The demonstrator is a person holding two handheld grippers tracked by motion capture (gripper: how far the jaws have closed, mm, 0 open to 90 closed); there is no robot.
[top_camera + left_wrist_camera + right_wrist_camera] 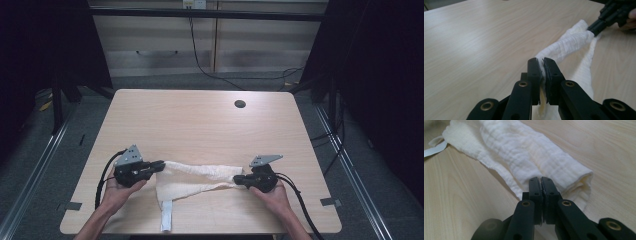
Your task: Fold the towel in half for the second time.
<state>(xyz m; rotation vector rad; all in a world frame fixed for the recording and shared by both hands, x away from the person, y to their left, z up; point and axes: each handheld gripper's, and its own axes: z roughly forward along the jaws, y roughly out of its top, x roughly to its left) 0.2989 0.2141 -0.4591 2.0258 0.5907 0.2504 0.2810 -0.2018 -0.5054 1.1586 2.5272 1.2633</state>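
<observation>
White cloth (192, 177) — crinkled gauze weave, bunched into a soft roll — lies on the near part of the pale wood-grain table (200, 120), stretched between the hands. Left gripper (159, 165) clamps one end, right gripper (237, 179) pinches the other edge. A flat white tag (165, 218) trails off the cloth — no readable print.
</observation>
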